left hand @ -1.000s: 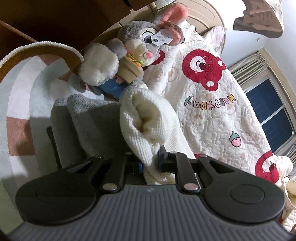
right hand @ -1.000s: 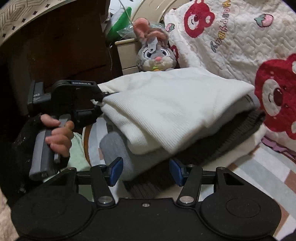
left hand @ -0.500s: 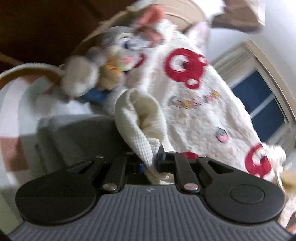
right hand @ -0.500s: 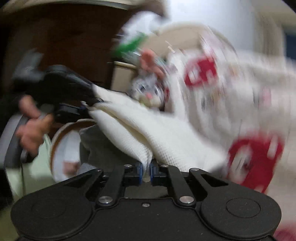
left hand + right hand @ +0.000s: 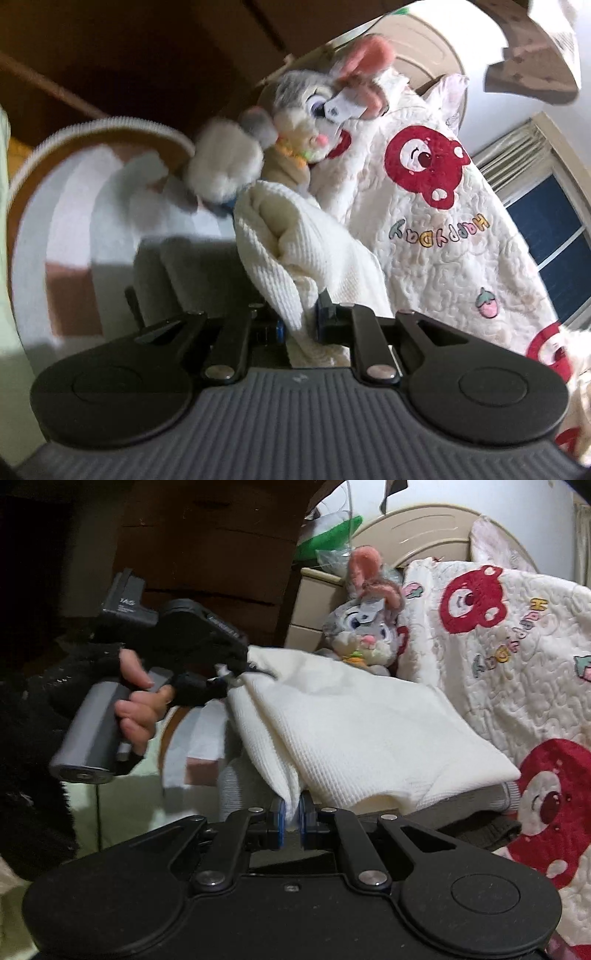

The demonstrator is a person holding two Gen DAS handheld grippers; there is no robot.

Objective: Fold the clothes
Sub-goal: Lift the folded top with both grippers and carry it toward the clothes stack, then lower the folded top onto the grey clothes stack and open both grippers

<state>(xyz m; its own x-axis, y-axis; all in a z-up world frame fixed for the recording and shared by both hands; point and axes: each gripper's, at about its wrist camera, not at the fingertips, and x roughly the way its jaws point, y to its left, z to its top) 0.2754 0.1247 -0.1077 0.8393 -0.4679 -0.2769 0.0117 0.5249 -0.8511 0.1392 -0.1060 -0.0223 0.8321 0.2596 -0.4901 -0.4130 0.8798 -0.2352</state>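
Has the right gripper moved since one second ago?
Yes. The right gripper was open and apart from the white garment; now it has come forward toward the plush rabbit, and its jaws pinch the garment's near edge.

We see both jaws closed, each pinching fabric. Left hand-held gripper points forward; in the right wrist view, our left hand wraps its grey handle, dark sleeve behind. Right hand-held gripper sits lower, angled up.
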